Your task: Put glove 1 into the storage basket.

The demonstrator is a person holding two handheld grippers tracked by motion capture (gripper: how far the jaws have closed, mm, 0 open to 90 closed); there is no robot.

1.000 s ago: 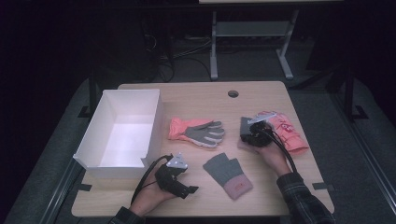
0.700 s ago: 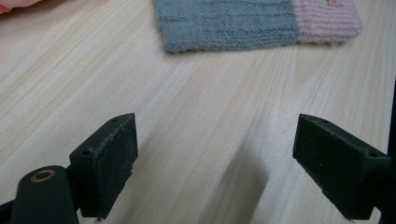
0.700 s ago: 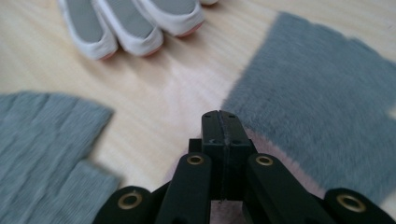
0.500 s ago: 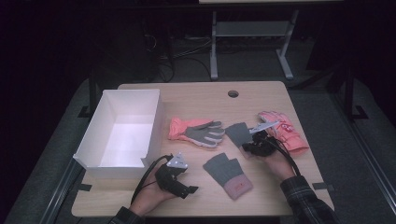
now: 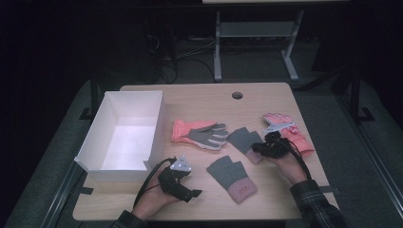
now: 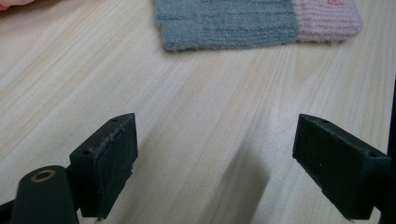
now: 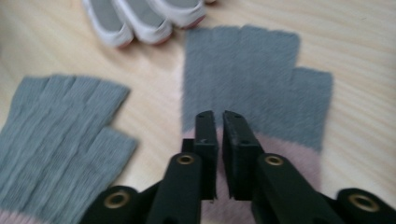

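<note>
**Right hand-held gripper loosens over a grey fingerless glove**

While the left hand-held gripper (image 5: 190,194) rests at the lower left of the pale wooden worktop (image 5: 199,97) in the high view, its jaws stand wide apart with nothing between them, and the left gripper view shows bare wood between the two black pads. The right hand-held gripper (image 7: 218,122) sits right of centre in the high view, over a grey knitted fingerless glove with a pink cuff (image 7: 252,70). Its jaws have just been opening and now stand a narrow slit apart; they hover above the cuff seam, with no fabric visibly pinched between them. That glove lies flat on the worktop, fingers towards the upper edge of the right gripper view. A second grey fingerless glove with a pink cuff (image 5: 232,176) lies at lower centre of the high view. A coral work glove with a grey palm (image 5: 199,134) lies at centre, beside a white open box (image 5: 154,128) at the left.
</note>
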